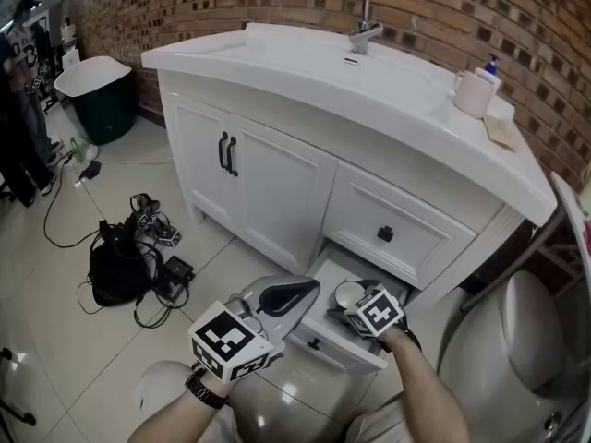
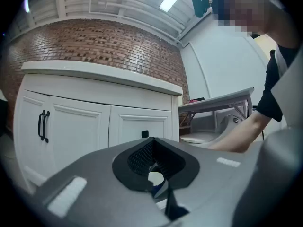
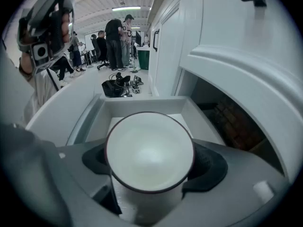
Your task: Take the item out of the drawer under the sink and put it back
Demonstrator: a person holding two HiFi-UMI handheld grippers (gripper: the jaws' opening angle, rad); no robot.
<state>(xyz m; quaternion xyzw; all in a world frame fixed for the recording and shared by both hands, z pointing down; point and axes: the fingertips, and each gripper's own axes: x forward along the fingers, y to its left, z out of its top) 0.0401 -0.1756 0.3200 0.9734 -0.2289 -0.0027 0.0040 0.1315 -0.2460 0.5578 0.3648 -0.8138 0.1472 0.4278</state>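
A white cup point(image 3: 149, 151) with a dark rim sits between the black pads point(image 3: 209, 167) of my right gripper point(image 3: 150, 162), which is shut on it. The cup is over the open lower drawer point(image 3: 142, 107) of the white vanity. In the head view the cup point(image 1: 347, 293) shows inside that pulled-out drawer point(image 1: 319, 344), with the right gripper point(image 1: 362, 295) reaching in from the front. My left gripper point(image 1: 288, 299) hangs just left of the drawer, shut and empty. In the left gripper view its black pads point(image 2: 142, 159) meet in a V in front of the cabinet.
The vanity has two cabinet doors with black handles point(image 1: 227, 153) and a shut upper drawer point(image 1: 385, 234). Above are a faucet point(image 1: 355, 7) and a white mug point(image 1: 473, 93). A toilet point(image 1: 531, 340) stands to the right. A black bag and cables point(image 1: 125, 261) lie on the tiled floor to the left.
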